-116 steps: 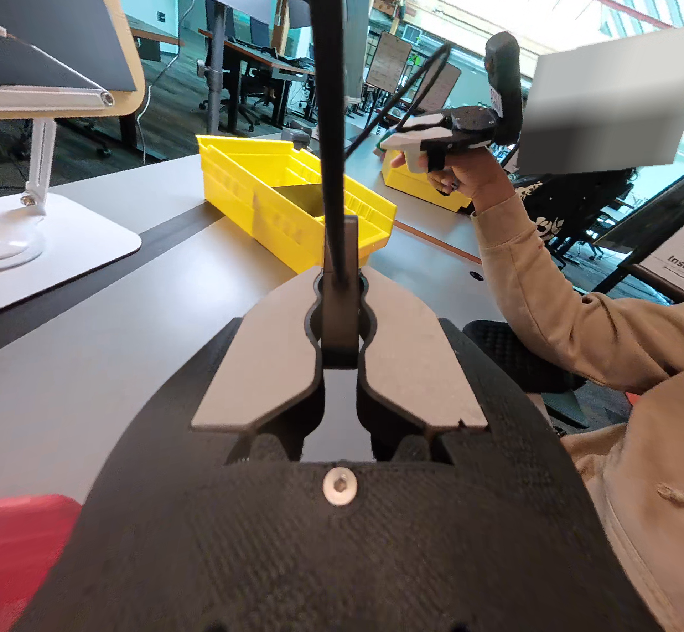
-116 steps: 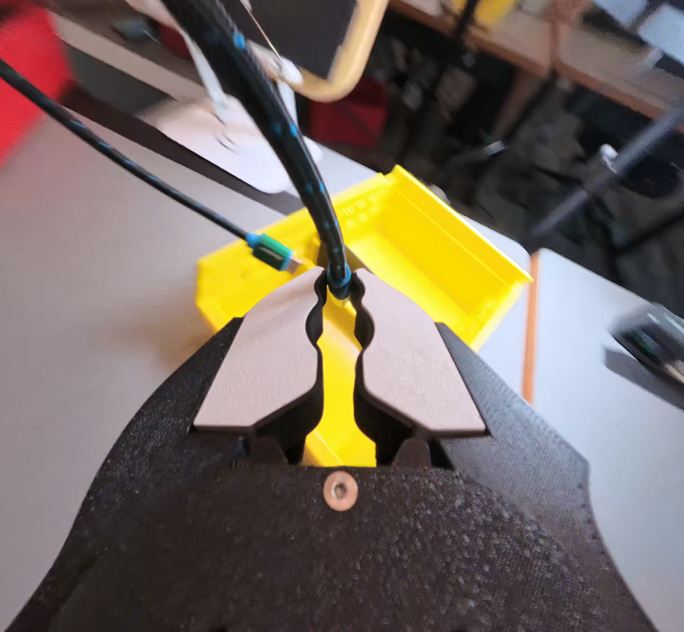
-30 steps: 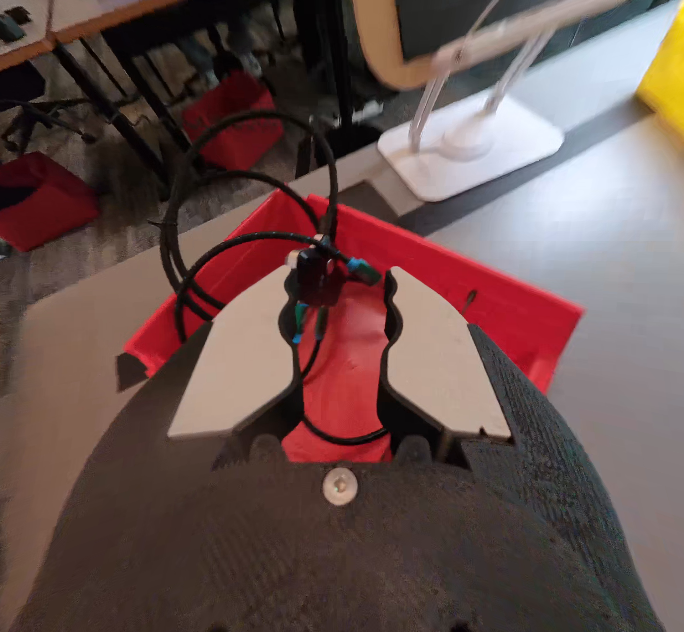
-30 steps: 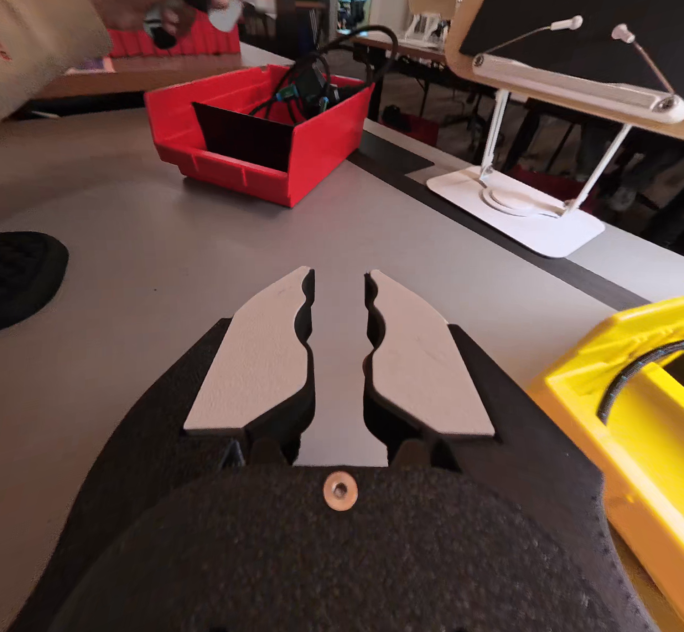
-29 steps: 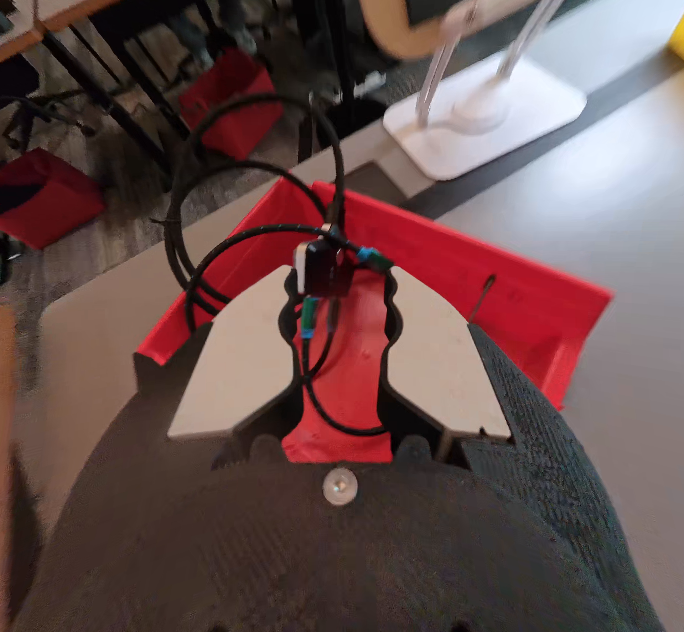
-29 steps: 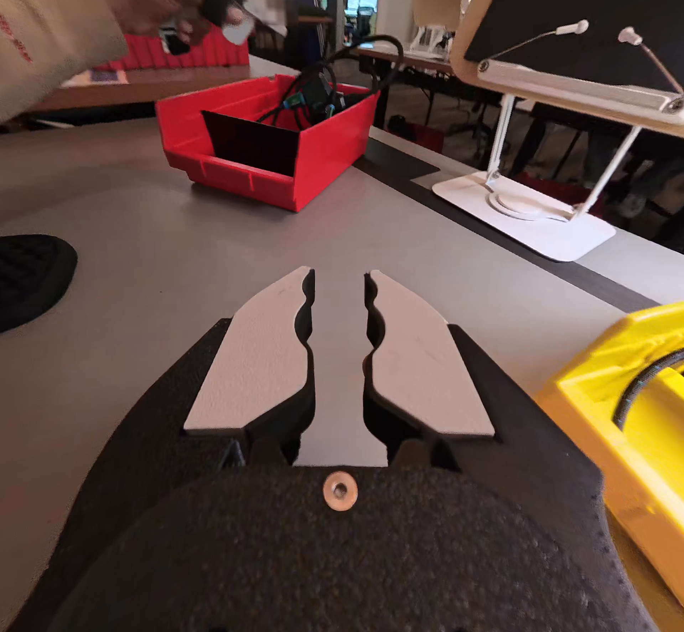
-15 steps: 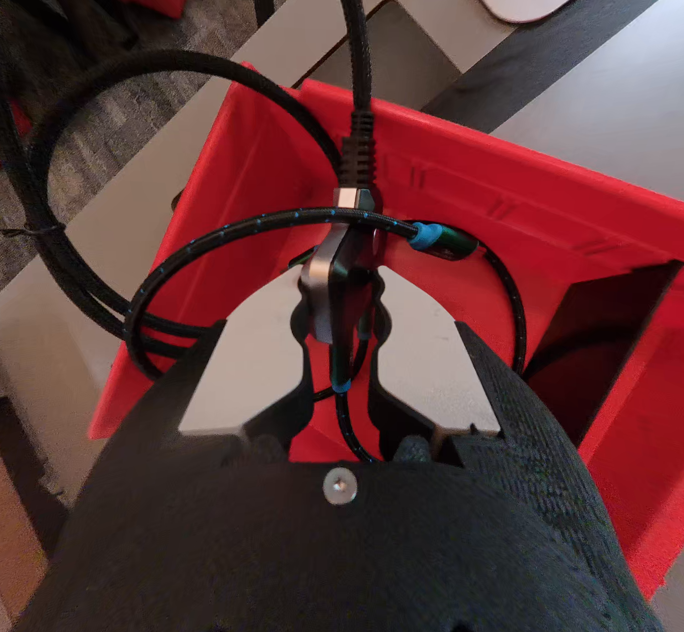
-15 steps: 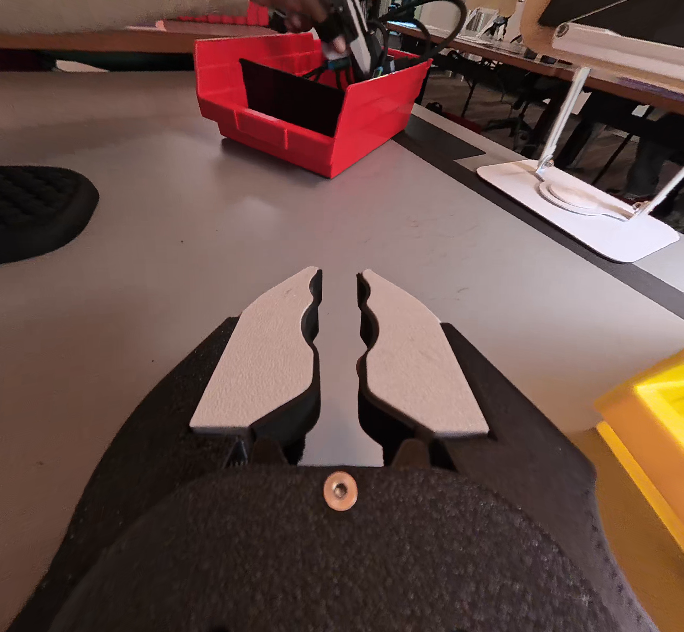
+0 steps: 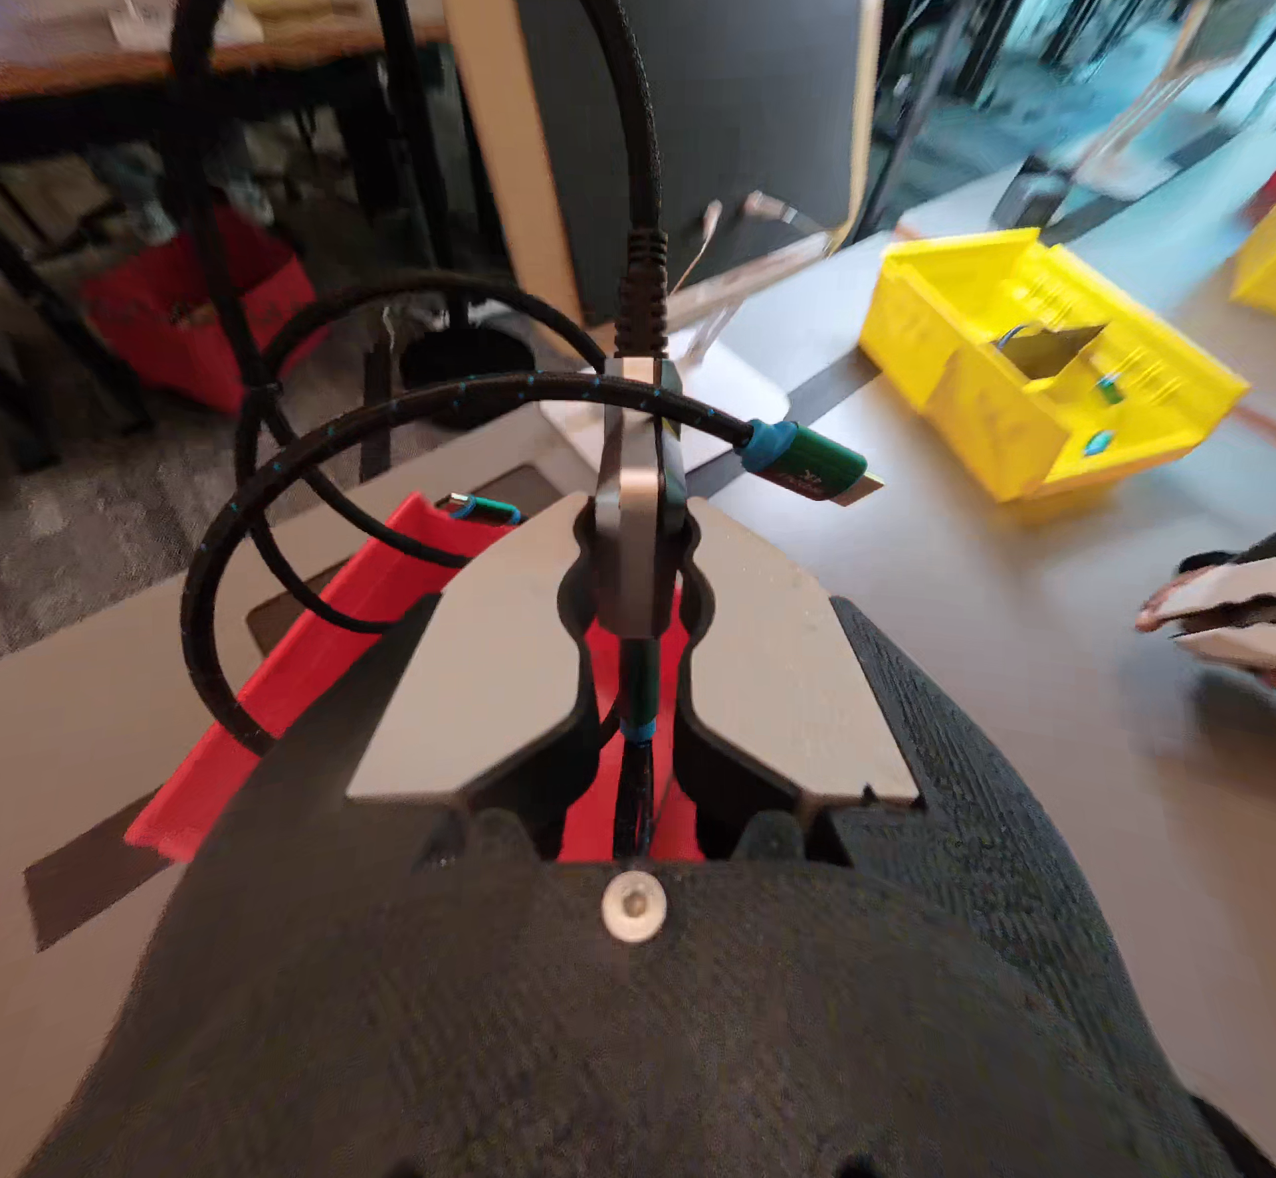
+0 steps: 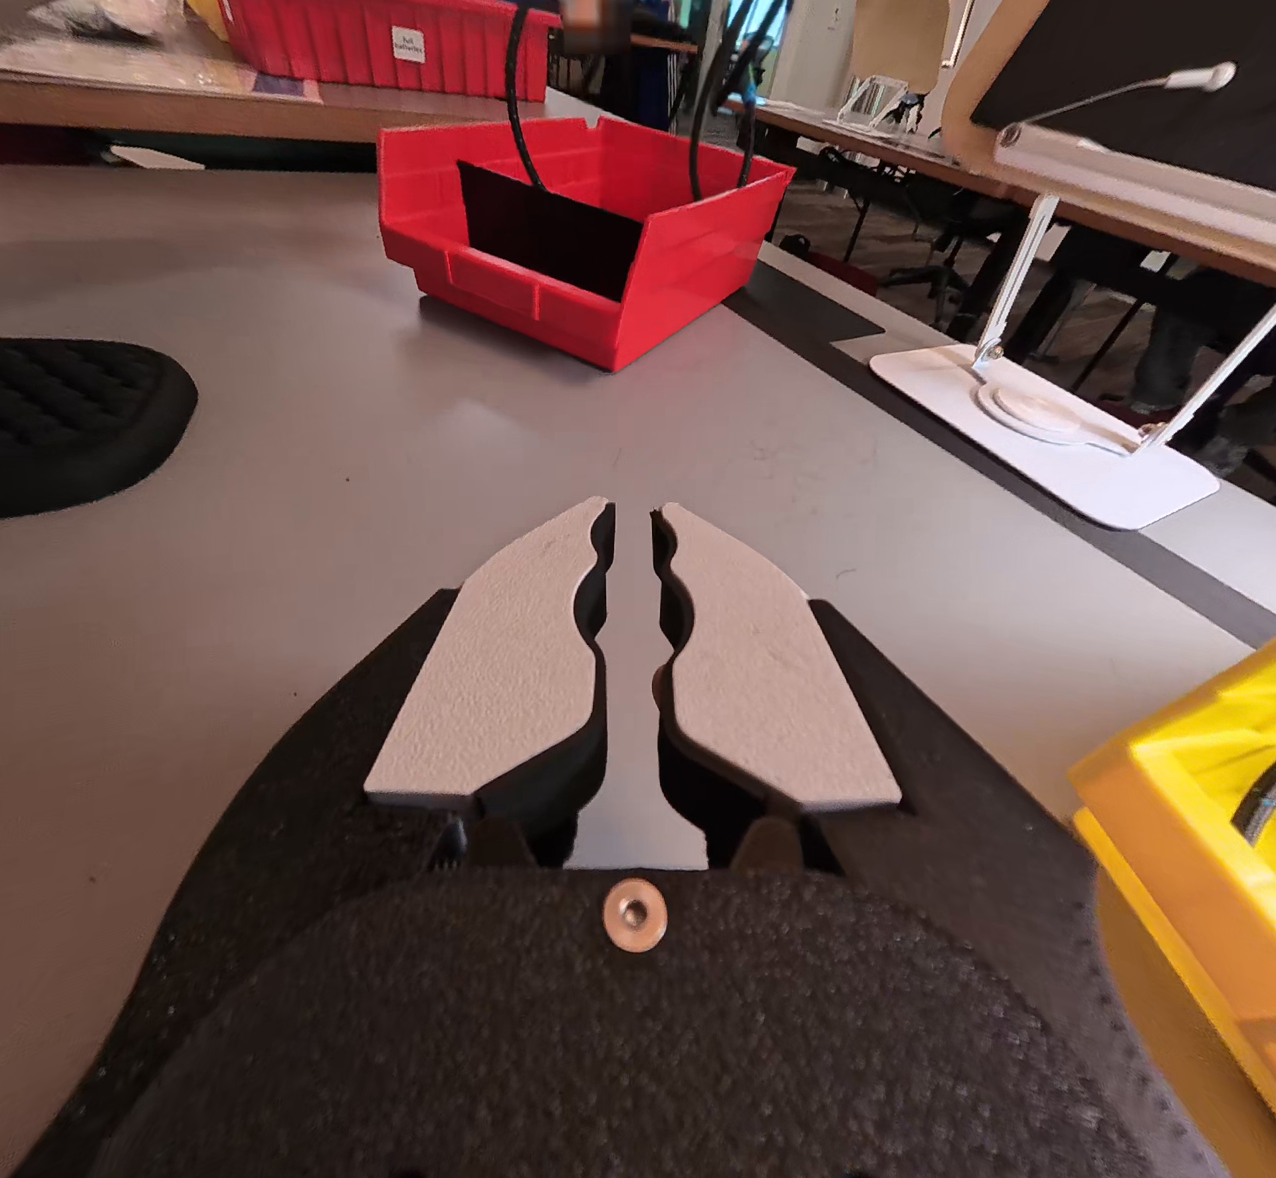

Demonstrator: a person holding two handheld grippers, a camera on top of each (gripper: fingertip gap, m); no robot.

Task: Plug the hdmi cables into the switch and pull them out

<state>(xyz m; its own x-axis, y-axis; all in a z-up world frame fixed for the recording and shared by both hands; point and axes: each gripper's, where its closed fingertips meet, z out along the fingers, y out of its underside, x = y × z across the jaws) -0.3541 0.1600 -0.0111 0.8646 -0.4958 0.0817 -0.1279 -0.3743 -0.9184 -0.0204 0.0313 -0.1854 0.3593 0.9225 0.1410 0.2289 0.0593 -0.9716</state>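
The left gripper pinches the switch above the red bin, while the right gripper, slightly parted and empty, probably needs the dangling green plug next.

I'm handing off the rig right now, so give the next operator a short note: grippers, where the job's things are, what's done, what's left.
Left gripper: shut on the switch, held up above the red bin.
Right gripper: holds nothing, jaws a narrow gap apart, low over the table.
Cables: a thick black cable enters the switch's far end; a green-plugged cable enters its near end. Another green plug hangs free to the right, and one more lies at the bin's rim.
Done: switch picked up.
Left: plug in the free green plug, then pull the cables out.
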